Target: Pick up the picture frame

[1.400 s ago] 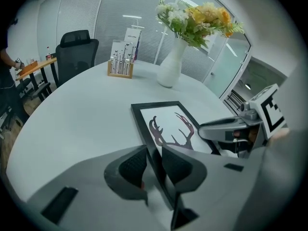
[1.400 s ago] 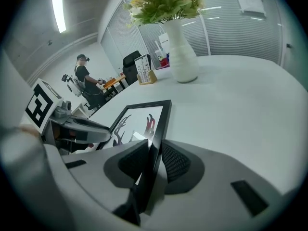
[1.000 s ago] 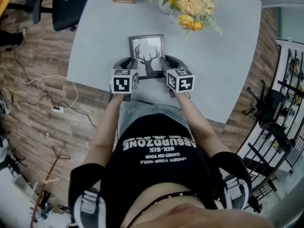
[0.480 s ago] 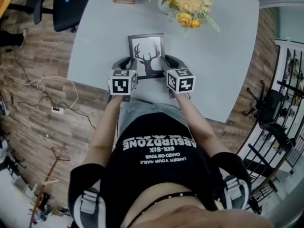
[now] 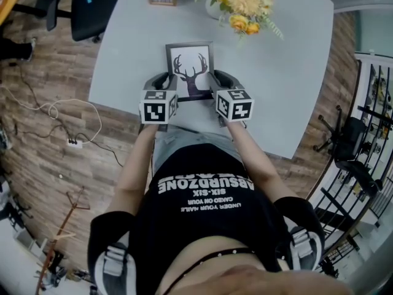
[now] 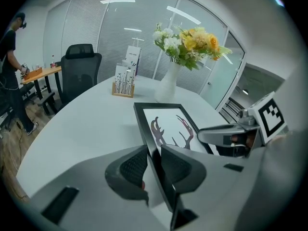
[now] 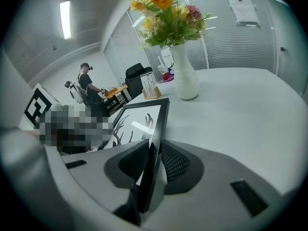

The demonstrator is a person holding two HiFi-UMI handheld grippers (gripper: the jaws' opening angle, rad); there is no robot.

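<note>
Picture frame point(image 5: 191, 66) — stiff, likely light; glazed face likely fragile, slick. Left gripper point(image 6: 155, 163) clamped on left rail, right gripper point(image 7: 152, 161) on right rail — short of vase point(image 6: 168, 84).

I see wood-plank floor point(image 5: 49, 165) around the pale grey surface point(image 5: 288, 72), black office chair point(image 5: 92, 8) upper left, loose cables point(image 5: 55, 106) at left. Glass partition walls point(image 6: 96, 37) with blinds behind; ceiling strip light point(image 7: 66, 19) lit.
</note>
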